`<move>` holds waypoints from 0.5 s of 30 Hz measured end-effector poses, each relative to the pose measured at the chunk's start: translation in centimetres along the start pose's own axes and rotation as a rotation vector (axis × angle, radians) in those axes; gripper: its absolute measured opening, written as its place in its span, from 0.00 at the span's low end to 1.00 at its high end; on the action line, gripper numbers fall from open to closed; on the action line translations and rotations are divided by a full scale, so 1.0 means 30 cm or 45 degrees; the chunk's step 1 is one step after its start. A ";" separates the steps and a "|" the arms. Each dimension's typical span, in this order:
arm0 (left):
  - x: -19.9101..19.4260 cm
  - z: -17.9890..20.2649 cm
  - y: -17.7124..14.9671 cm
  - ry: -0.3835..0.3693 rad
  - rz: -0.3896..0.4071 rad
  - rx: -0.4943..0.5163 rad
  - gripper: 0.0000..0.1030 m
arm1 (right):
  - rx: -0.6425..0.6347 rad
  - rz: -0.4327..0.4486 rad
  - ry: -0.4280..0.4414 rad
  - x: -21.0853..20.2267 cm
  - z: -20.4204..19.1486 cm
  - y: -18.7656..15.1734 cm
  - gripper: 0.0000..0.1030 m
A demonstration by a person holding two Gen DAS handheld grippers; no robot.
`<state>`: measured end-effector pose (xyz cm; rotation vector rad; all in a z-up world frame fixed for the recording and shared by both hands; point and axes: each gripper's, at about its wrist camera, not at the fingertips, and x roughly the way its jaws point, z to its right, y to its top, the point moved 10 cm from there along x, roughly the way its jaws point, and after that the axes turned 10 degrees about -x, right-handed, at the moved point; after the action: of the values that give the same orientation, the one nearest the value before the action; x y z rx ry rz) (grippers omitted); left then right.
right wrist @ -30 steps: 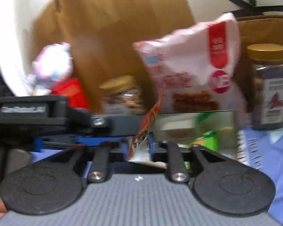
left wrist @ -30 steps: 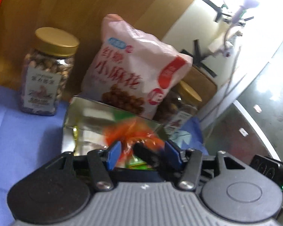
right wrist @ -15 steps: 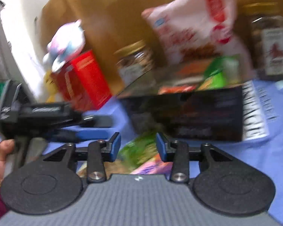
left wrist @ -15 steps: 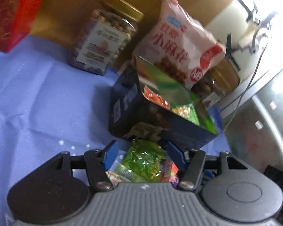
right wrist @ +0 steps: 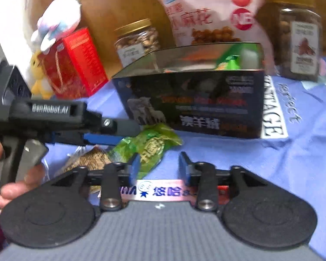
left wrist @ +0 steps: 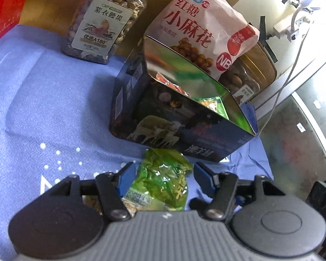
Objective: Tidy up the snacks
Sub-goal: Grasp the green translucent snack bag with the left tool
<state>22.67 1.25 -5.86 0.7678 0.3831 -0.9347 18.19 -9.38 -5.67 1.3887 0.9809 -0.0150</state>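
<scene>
Grippers sit nearest in both wrist views, each angled down over a blue cloth [left wrist: 43,100]. The left gripper [left wrist: 160,174] has its blue fingers spread either side of a green snack packet [left wrist: 163,180] lying on the cloth; its jaws are opening, with the packet between them but not pinched. The right gripper [right wrist: 159,167] is also opening; its left finger sits against the same green packet's edge, the other stands clear, and a pink wrapped sweet [right wrist: 163,190] lies just below it. A brownish packet [right wrist: 91,158] lies just beside the green one. These loose snacks sit directly in front of a dark open tin [left wrist: 184,128], probably so each can be lifted a short way and dropped in. Inside the tin, orange and green packets already show, so sorting looks partly done. Behind the tin, leaning on a cardboard backing, stand a pink bag of twists [left wrist: 202,28], two gold-lidded nut jars [left wrist: 104,19], and a red box [right wrist: 74,65], seemingly kept upright out of the working space.
</scene>
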 end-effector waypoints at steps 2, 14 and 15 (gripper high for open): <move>0.009 0.006 -0.002 -0.004 -0.007 0.009 0.59 | -0.083 -0.011 -0.023 0.033 -0.028 0.005 0.51; -0.031 0.016 -0.050 -0.062 0.032 -0.028 0.57 | -0.121 0.127 -0.062 0.032 -0.083 0.016 0.32; -0.045 0.021 -0.052 -0.070 0.049 -0.036 0.57 | -0.146 0.152 -0.077 0.020 -0.095 0.019 0.32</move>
<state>20.62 0.99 -5.29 0.7197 0.3317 -0.9105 17.25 -6.60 -5.19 1.3316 0.8350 0.0863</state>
